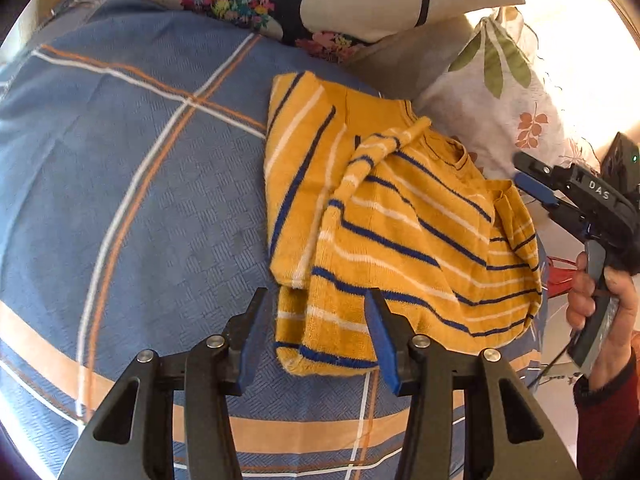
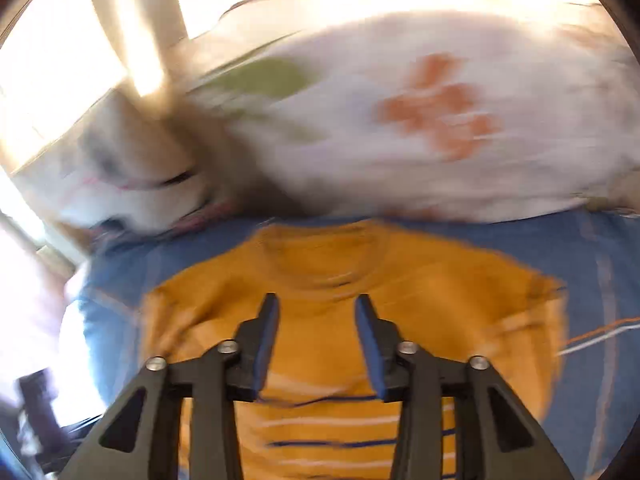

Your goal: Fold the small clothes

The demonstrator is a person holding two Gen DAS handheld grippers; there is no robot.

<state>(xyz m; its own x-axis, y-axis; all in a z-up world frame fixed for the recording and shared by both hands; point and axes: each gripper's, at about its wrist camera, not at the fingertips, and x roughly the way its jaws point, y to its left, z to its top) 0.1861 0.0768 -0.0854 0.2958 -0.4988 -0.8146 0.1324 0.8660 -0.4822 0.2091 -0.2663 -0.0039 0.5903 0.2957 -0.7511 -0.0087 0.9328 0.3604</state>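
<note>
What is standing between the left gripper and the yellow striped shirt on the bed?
Nothing visible. The left gripper is open just above the near hem of the yellow striped shirt, with only the blue checked bedcover around it. The pillows lie beyond the shirt, and the right gripper is off to its side.

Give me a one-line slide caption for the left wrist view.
Open left gripper over a partly folded yellow striped shirt on a blue checked bedspread.
</note>
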